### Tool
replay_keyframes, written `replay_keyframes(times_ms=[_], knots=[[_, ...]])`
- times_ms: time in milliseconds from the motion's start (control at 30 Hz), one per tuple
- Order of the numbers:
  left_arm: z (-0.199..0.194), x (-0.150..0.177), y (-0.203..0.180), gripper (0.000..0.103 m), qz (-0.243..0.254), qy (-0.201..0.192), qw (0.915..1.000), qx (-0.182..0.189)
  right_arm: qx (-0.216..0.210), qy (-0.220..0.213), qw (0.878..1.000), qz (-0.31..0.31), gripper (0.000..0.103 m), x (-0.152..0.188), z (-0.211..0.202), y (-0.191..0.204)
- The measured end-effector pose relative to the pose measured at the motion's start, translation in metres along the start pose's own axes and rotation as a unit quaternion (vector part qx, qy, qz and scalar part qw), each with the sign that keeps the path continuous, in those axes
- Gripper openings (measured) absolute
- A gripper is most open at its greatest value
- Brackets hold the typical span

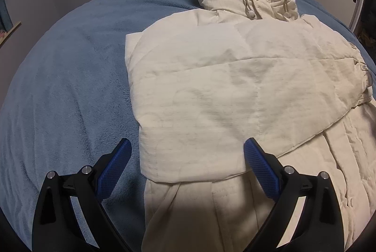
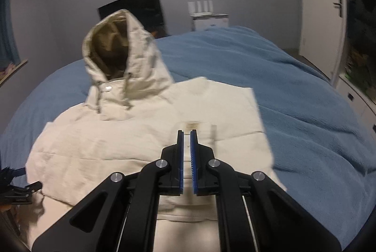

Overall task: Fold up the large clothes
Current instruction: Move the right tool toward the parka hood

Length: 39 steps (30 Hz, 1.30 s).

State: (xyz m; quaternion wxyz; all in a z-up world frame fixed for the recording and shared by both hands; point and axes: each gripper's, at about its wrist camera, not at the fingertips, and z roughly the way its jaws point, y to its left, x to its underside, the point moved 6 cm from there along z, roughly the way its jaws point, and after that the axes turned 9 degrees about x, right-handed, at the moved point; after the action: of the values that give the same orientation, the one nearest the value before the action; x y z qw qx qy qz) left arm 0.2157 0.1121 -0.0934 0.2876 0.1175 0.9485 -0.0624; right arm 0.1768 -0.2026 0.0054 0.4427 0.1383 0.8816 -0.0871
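The left tongs (image 1: 186,148) stood wide open, low over the near part of the cream hooded jacket (image 1: 235,87), with one blue pad over the blue bed cover (image 1: 70,87) and the other over the cloth; they held nothing. The right tongs (image 2: 187,134) were nearly closed, with only a narrow gap between the pads. Pale cloth showed in that gap, but I could not tell if it was pinched, because this view was blurred.

The jacket lay flat on the bed, its sleeve folded across the chest. The hood (image 2: 117,52) stood upright at the far end. The lower hem was cut off by the frame edge. At the left edge of the right view, a dark piece of the other tool (image 2: 16,190) showed only in part.
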Motion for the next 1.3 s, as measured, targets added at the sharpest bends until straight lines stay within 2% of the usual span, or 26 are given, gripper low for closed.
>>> replay_keyframes(times_ms=[33, 67, 133, 300, 400, 567, 667, 767, 900, 967, 1133, 1300], knots=[[0.0, 0.0, 0.0, 0.094, 0.0, -0.001, 1.0, 0.0, -0.006, 0.009, 1.0, -0.009, 0.019, 0.002, 0.004, 0.007], [-0.001, 0.0, 0.0, 0.094, 0.0, -0.003, 1.0, -0.001, -0.011, 0.018, 1.0, -0.019, 0.036, 0.006, 0.007, 0.015], [-0.005, -0.003, -0.003, 0.093, 0.002, -0.013, 0.9999, 0.002, -0.017, 0.024, 0.999, -0.033, 0.05, 0.011, 0.01, 0.025], [-0.011, -0.007, -0.016, 0.093, 0.023, -0.03, 0.9991, 0.018, -0.019, 0.037, 0.996, -0.079, 0.05, 0.03, 0.018, 0.047], [-0.007, -0.008, -0.022, 0.093, 0.036, -0.027, 0.9989, 0.01, -0.011, 0.052, 0.994, -0.095, 0.05, 0.041, 0.026, 0.05], [-0.021, -0.02, -0.02, 0.093, 0.035, -0.066, 0.9971, -0.012, -0.004, 0.065, 0.992, -0.106, 0.05, 0.051, 0.033, 0.048], [-0.022, -0.028, -0.026, 0.093, 0.026, -0.078, 0.9966, 0.005, -0.002, 0.076, 0.991, -0.109, 0.051, 0.057, 0.039, 0.048], [-0.004, -0.025, -0.034, 0.093, 0.024, -0.051, 0.9981, 0.026, -0.005, 0.091, 0.99, -0.106, 0.052, 0.063, 0.047, 0.047], [0.02, -0.014, -0.045, 0.096, 0.073, -0.021, 0.9971, -0.004, -0.01, 0.099, 0.989, -0.107, 0.053, 0.067, 0.052, 0.047], [0.023, -0.014, -0.045, 0.097, 0.072, -0.018, 0.9972, -0.003, -0.017, 0.103, 0.989, -0.104, 0.053, 0.068, 0.054, 0.046], [0.013, -0.032, -0.038, 0.096, 0.042, -0.028, 0.9984, 0.025, -0.03, 0.116, 0.985, -0.125, 0.053, 0.061, 0.053, 0.047], [0.012, -0.072, -0.028, 0.096, 0.029, -0.046, 0.9981, 0.027, -0.034, 0.08, 0.988, -0.127, 0.058, 0.026, 0.046, 0.041]])
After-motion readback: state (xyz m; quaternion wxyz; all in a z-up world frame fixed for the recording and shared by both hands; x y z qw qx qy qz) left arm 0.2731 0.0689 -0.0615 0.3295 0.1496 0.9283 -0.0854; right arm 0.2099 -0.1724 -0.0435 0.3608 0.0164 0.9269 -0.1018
